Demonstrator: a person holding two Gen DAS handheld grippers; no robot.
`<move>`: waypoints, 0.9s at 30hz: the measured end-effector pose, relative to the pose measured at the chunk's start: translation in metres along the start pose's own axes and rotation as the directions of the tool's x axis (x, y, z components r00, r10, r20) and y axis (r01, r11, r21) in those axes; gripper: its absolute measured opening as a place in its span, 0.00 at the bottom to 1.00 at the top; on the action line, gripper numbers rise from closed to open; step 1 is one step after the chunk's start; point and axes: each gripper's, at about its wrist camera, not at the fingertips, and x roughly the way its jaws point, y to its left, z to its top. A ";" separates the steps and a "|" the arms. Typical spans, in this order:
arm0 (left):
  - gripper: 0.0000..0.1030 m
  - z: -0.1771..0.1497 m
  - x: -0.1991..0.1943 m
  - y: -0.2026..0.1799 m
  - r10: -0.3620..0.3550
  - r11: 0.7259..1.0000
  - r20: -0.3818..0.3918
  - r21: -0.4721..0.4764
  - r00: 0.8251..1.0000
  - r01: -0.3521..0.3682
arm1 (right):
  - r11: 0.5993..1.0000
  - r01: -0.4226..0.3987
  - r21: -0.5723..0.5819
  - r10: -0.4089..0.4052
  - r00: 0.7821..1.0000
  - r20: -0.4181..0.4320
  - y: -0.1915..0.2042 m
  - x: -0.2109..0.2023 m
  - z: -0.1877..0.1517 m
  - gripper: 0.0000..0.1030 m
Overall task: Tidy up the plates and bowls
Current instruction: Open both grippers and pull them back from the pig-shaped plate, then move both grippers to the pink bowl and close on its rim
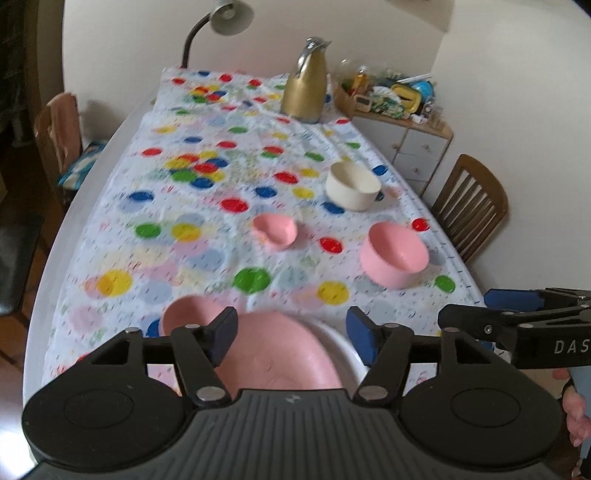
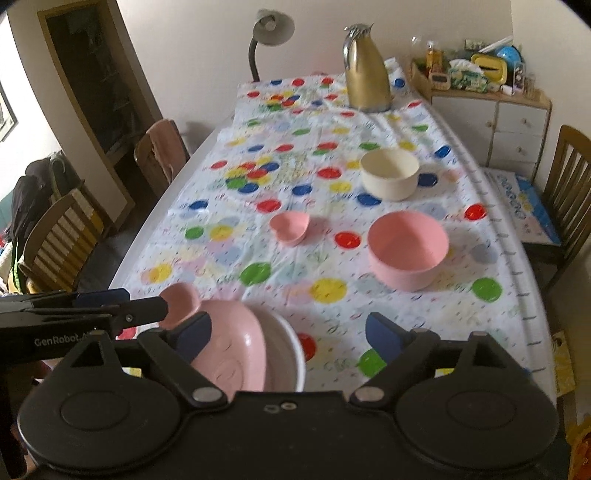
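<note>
1. A pink plate (image 1: 280, 350) rests on a white plate (image 1: 341, 343) at the near edge of the table, the pair stacked just below both grippers.
2. The left gripper (image 1: 291, 334) hangs over the stack with its jaws apart and nothing between the pads; the right gripper (image 2: 288, 334) is spread wide and also empty.
3. A small pink bowl (image 1: 186, 315) sits just beside the stack, on its left.
4. Farther up the dotted tablecloth (image 2: 258, 206), three pieces stand well apart: a heart-shaped pink dish (image 2: 290, 229), a large pink bowl (image 2: 406, 251) and a cream bowl (image 2: 389, 173).
5. By this showing the plates appear gathered, while the bowls look yet to be sorted.
6. Legible writing: "DAS" on the right gripper's arm in the left wrist view, "GenRobot" on the left gripper's arm in the right wrist view.
7. A gold jug (image 2: 365, 70) and a desk lamp (image 2: 271, 27) stand at the far end.
</note>
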 end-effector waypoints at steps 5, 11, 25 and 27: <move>0.73 0.016 0.015 -0.027 -0.018 1.000 0.029 0.024 0.999 0.018 | 1.000 0.024 -0.003 -0.024 0.999 0.042 -0.025 -0.003 0.014 0.95; 0.78 0.035 0.048 -0.056 -0.023 1.000 0.050 -0.004 0.998 0.023 | 0.999 0.054 -0.004 -0.054 0.998 0.044 -0.062 0.007 0.030 0.99; 0.78 0.066 0.145 -0.094 0.045 0.998 -0.040 -0.043 0.998 -0.047 | 0.996 0.086 -0.026 -0.087 0.996 -0.020 -0.138 0.070 0.065 0.94; 0.78 0.068 0.158 -0.094 0.048 0.997 -0.059 -0.052 0.997 -0.051 | 0.996 0.080 -0.038 -0.082 0.996 -0.033 -0.143 0.080 0.068 0.93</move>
